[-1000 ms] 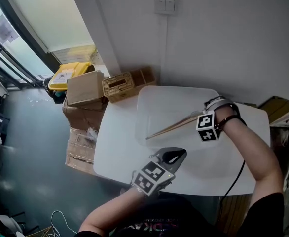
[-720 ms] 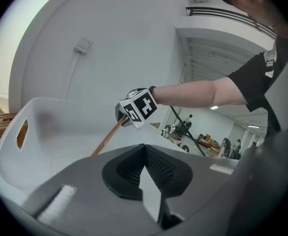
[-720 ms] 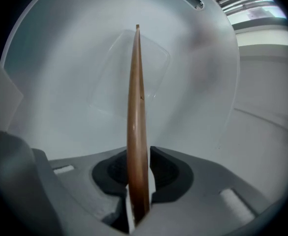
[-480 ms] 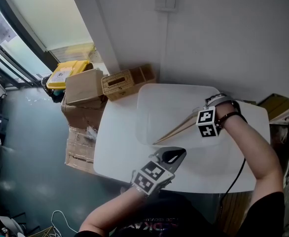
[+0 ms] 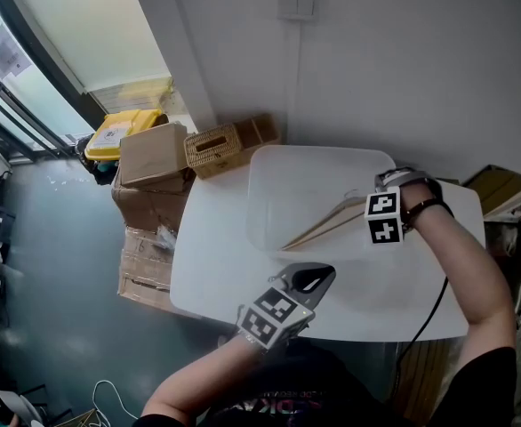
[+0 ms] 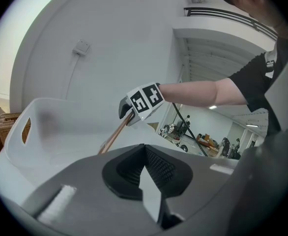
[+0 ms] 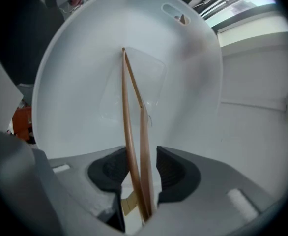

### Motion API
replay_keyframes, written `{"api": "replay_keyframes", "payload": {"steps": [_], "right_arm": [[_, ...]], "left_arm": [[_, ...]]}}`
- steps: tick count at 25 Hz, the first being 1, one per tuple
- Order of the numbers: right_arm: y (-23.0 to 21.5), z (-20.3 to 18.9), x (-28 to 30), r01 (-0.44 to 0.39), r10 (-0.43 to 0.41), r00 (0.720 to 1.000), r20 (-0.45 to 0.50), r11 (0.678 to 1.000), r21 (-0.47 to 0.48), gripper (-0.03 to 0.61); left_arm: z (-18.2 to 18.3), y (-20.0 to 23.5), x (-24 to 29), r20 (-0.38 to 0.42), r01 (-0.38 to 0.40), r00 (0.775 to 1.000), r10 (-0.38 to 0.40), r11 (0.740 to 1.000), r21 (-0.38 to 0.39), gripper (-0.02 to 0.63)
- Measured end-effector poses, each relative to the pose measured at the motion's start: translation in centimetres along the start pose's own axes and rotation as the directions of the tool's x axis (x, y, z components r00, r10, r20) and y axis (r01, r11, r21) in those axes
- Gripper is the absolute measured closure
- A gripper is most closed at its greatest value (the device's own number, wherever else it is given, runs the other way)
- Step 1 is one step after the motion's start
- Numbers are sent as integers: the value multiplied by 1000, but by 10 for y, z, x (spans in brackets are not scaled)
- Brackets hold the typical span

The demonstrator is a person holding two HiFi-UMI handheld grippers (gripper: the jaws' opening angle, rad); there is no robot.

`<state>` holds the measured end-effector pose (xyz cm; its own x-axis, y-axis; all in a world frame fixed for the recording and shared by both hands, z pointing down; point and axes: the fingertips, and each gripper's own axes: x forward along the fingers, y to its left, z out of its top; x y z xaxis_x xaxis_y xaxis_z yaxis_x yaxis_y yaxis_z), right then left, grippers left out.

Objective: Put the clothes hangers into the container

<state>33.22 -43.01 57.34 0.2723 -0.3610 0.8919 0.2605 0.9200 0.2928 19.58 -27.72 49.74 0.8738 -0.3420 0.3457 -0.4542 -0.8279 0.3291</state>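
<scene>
A wooden clothes hanger (image 5: 323,227) lies slanted inside the white plastic container (image 5: 269,194) on the table. Its near end passes between the jaws of my right gripper (image 5: 360,205), which are opening. In the right gripper view the hanger (image 7: 129,132) runs from between the dark pads (image 7: 176,168) down to the container's floor (image 7: 75,82), and the pads stand apart from the wood on both sides. My left gripper (image 5: 318,277) hovers over the table's front edge, shut and empty. The left gripper view shows its jaws (image 6: 145,149) closed, with the hanger (image 6: 115,134) beyond.
The white table (image 5: 216,265) stands against a white wall with a light switch (image 5: 296,5). Left of the table are stacked cardboard boxes (image 5: 154,158), a wicker basket (image 5: 214,149) and a yellow bin (image 5: 118,132). A flat cardboard piece (image 5: 500,189) lies at the right.
My right hand has shifted slightly right and down, and the hanger has moved with it, lying further into the container. The left gripper has stayed put.
</scene>
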Motion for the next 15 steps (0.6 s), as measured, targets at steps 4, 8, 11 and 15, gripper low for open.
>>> {"api": "replay_keyframes", "payload": {"steps": [4, 8, 11, 15], "right_arm": [[2, -3, -33, 21, -26, 998, 64, 997, 69, 425], [-3, -6, -67, 121, -140, 984, 114, 980, 158, 439], [-10, -2, -96, 172, -245, 954, 175, 920, 352, 577], [-15, 16, -141, 135, -383, 881, 278, 766, 629, 577]], "left_arm": [[-2, -11, -5, 3, 7, 1000, -7, 1000, 10, 609], [-2, -20, -13, 14, 8, 1000, -8, 1000, 17, 609], [-1, -24, -25, 30, 8, 1000, -9, 1000, 25, 609], [-5, -26, -49, 42, 18, 999, -19, 999, 36, 609]]}}
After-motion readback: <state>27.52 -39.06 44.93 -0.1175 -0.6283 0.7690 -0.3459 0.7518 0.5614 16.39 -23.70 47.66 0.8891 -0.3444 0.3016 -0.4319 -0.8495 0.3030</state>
